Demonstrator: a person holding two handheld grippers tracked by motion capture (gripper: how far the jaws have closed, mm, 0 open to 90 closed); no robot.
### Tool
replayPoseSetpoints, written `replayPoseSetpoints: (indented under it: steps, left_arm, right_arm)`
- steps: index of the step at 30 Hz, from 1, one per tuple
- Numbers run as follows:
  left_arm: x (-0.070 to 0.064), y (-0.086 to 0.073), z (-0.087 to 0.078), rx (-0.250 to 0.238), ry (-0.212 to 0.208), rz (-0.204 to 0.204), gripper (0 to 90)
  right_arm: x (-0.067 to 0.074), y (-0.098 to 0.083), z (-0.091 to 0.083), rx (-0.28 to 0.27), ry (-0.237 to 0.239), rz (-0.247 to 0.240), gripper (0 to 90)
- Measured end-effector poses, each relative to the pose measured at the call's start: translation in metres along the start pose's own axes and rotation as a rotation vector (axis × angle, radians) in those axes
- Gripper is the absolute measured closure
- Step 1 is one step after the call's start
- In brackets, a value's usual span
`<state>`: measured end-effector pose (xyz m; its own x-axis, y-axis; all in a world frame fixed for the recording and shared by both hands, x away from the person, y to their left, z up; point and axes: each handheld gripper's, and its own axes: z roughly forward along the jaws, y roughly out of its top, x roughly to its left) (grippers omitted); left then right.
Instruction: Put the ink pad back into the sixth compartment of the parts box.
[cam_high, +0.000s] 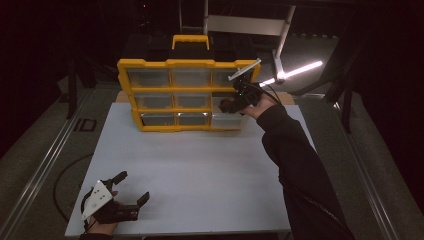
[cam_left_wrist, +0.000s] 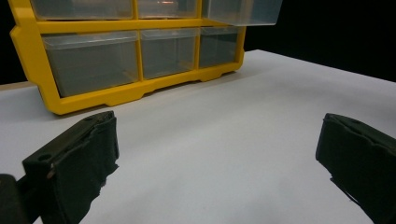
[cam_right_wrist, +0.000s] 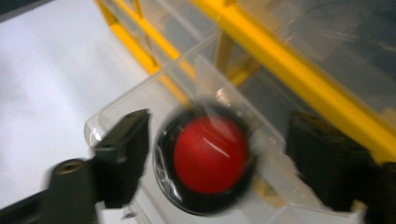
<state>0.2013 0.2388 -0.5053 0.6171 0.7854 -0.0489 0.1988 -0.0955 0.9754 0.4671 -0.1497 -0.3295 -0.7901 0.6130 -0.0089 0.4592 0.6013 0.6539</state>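
Right claw (cam_right_wrist: 215, 158), jaws spread, hovers over a red-and-black round button (cam_right_wrist: 210, 156) in the clear pulled-out drawer (cam_right_wrist: 140, 100); left claw (cam_high: 131, 189) idles spread.

One yellow organiser (cam_high: 186, 95) stands at the table's (cam_high: 200, 170) far edge. Nine clear drawers in it, three rows of three; one, at the organiser's right, pulled out (cam_right_wrist: 154, 107). One red-and-black round object (cam_right_wrist: 205, 163) in that drawer, blurred, possibly a button. Two grippers.
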Motion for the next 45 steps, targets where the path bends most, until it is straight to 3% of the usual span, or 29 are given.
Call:
replayPoseSetpoints:
  steps: [6, 14, 22, 45]
  left_arm:
    - [0.000, 0.000, 0.000, 0.001, -0.001, 0.000, 0.1]
    - [0.000, 0.000, 0.000, 0.003, 0.000, 0.000, 0.1]
    - [0.000, 0.000, 0.000, 0.003, 0.001, 0.000, 0.1]
    - [-0.001, 0.000, 0.000, 0.003, 0.005, 0.002, 0.1]
  right_arm:
    - [0.002, 0.001, -0.007, -0.018, -0.019, -0.009, 12.3]
    - [0.004, -0.003, -0.008, -0.046, 0.007, 0.012, 9.7]
    - [0.007, -0.010, -0.010, -0.126, 0.028, 0.002, 9.8]
    - [0.002, -0.034, -0.039, -0.185, -0.030, 0.049, 9.8]
